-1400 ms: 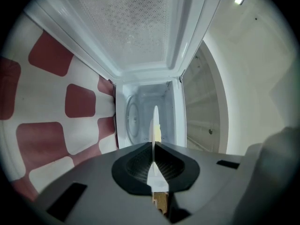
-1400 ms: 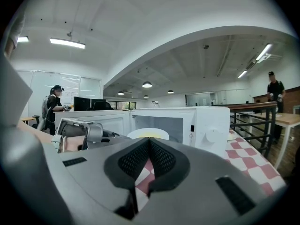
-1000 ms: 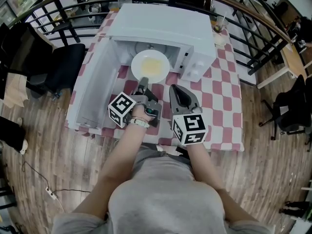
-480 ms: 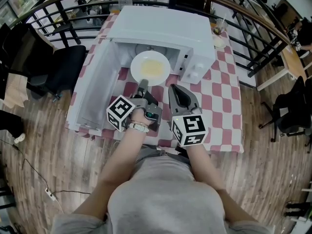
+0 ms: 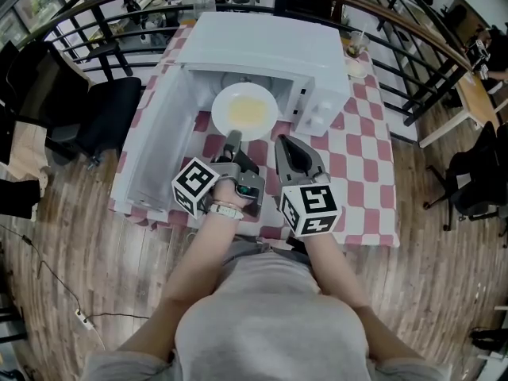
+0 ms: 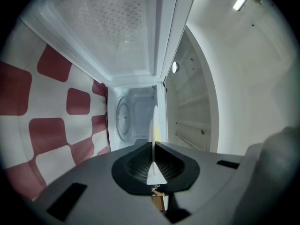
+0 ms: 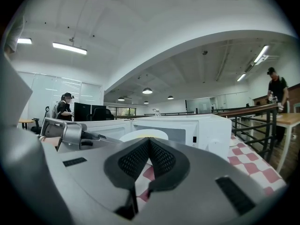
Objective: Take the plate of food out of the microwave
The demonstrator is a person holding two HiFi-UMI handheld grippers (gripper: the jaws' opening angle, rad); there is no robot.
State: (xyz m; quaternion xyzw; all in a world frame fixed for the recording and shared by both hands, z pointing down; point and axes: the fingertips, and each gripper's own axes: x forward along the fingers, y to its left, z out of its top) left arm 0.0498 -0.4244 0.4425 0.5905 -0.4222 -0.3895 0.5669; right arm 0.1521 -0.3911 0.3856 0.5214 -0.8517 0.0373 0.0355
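Note:
A white plate (image 5: 244,111) with yellow food hangs level at the mouth of the white microwave (image 5: 262,42). My left gripper (image 5: 232,140) is shut on the plate's near rim. In the left gripper view the plate (image 6: 153,123) shows edge-on as a thin line running out from between the closed pads of the left gripper (image 6: 153,165), with the cavity and its turntable (image 6: 123,118) beyond. My right gripper (image 5: 290,148) is shut on nothing just right of the plate, over the tablecloth. From the right gripper (image 7: 149,146) I see the plate (image 7: 143,135) to the left ahead.
The microwave door (image 5: 155,153) stands swung open to the left. The table (image 5: 361,133) has a red-and-white checked cloth, and a cup (image 5: 357,42) stands right of the microwave. A dark railing curves behind the table and a black chair (image 5: 103,109) stands at the left.
My left gripper has lifted the plate slightly at the microwave's mouth. The right gripper has stayed where it was.

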